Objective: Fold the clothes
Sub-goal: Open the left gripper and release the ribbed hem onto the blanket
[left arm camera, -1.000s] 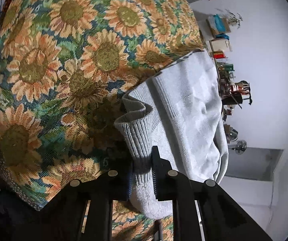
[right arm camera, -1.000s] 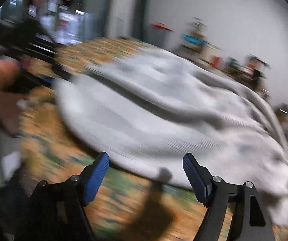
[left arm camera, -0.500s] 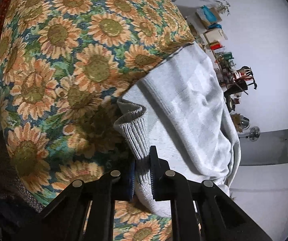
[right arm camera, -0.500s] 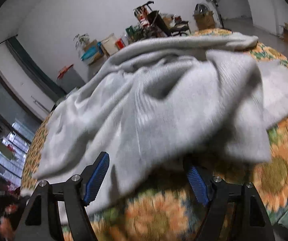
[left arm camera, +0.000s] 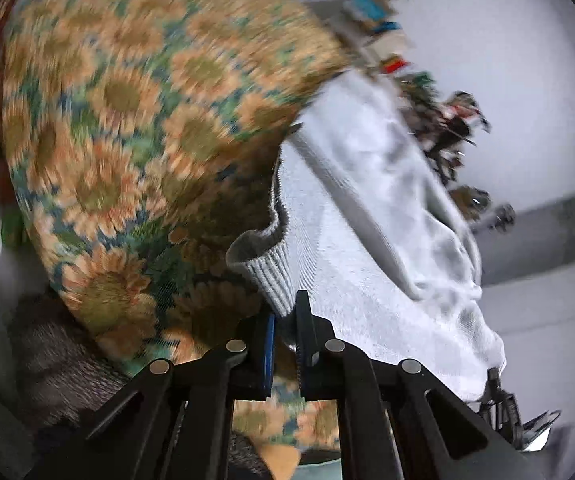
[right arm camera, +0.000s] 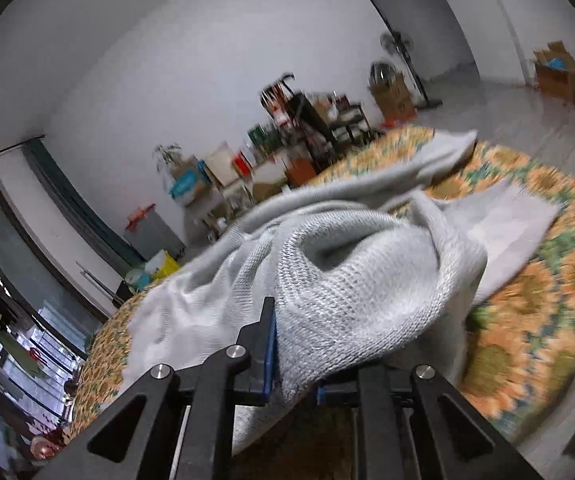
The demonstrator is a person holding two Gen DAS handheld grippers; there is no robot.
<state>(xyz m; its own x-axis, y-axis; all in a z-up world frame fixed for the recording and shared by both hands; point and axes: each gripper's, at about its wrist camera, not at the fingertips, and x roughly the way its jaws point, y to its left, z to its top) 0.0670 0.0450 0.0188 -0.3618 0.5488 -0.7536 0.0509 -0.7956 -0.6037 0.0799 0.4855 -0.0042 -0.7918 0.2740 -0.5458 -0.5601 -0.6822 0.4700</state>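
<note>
A light grey knit sweater (left arm camera: 375, 240) lies rumpled on a table covered with a sunflower-print cloth (left arm camera: 119, 120). My left gripper (left arm camera: 285, 316) is shut on the sweater's ribbed cuff (left arm camera: 265, 270), which stands up above the cloth. In the right wrist view the same grey sweater (right arm camera: 359, 276) bulges in a thick fold, and my right gripper (right arm camera: 293, 352) is shut on that fold. The right finger of that gripper is hidden under the knit. A flat grey part (right arm camera: 511, 220) lies spread on the cloth farther back.
The sunflower cloth (right arm camera: 559, 280) covers the table to its edges. Beyond the far edge, cluttered shelves, boxes (right arm camera: 391, 92) and a standing fan (right arm camera: 399, 46) line a white wall. A dark fuzzy fabric (left arm camera: 55, 348) sits below the table's near edge in the left wrist view.
My right gripper, open over the sweater before, has shut on a thick fold of it. The left gripper keeps its hold on the cuff and has shifted, blurring the cloth.
</note>
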